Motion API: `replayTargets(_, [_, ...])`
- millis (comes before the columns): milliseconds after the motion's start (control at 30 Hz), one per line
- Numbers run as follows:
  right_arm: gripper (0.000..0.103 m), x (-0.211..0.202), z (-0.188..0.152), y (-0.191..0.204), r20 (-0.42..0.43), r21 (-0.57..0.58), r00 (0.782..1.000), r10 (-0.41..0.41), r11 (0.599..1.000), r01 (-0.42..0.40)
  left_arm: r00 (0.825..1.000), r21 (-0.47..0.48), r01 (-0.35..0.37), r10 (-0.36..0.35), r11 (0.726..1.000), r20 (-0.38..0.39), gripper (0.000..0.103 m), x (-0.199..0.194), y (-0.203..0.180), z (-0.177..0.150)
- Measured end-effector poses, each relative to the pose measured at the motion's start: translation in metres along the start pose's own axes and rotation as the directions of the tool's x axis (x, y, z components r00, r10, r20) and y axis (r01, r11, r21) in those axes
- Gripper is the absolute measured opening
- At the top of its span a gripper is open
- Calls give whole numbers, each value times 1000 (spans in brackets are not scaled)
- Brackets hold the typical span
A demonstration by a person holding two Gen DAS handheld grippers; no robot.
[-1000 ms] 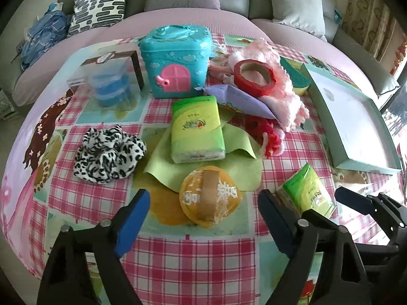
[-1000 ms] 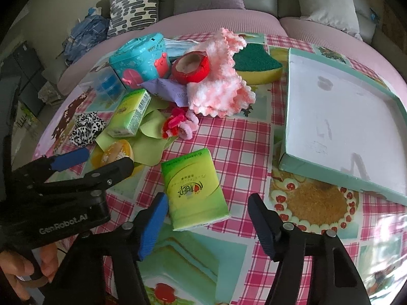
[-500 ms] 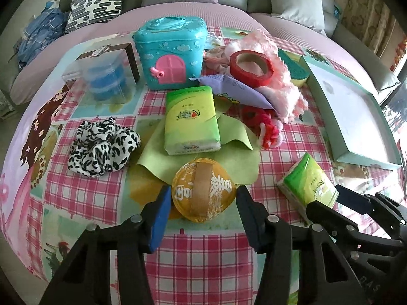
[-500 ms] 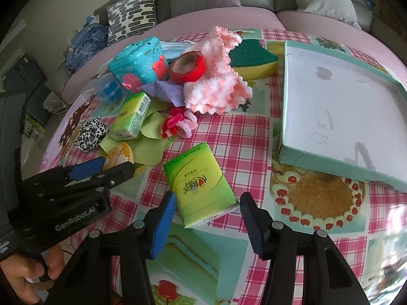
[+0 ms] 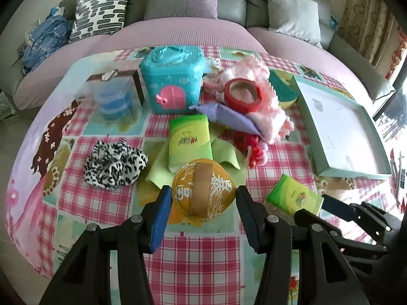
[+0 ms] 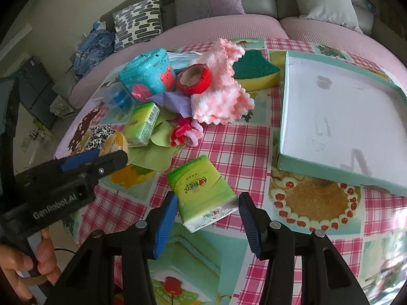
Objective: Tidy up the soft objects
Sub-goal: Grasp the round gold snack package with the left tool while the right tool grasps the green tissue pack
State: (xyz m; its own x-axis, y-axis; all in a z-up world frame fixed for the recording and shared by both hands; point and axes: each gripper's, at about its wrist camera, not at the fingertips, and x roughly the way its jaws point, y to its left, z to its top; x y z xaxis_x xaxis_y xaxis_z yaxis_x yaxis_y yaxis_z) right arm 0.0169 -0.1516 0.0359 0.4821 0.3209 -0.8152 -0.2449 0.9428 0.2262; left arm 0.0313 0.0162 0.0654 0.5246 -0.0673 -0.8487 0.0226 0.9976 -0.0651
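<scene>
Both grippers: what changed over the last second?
Left gripper advanced and narrowed around the round yellow pad; right gripper did likewise around the near green tissue pack. Neither visibly clamps yet. Tray, scrunchie and the rest of the pile stayed put.

On the side of my left gripper [image 6: 86, 161], off to the left of my right one, I can read "GenRobot.AI" in pale letters. The gold round pouch [image 5: 202, 190] between my left gripper's fingers carries large white Chinese characters either side of its tan band, too stylised for me to make out. The green tissue pack [image 6: 202, 192] between my right gripper's fingers has a printed logo and small text, too blurred to read.
</scene>
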Motion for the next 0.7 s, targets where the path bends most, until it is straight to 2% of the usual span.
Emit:
replayTargets(500, [52,-10,3,-8,33,16,999,21,1000,-22,1000,-1,3,-3,1000,9,53,-7,-6,11])
replayTargets(700, [52,5,-5,-1,-39,-43,999,-12,999,11,1000,-6,1,-1,1000,-8,53,-3,-4,6])
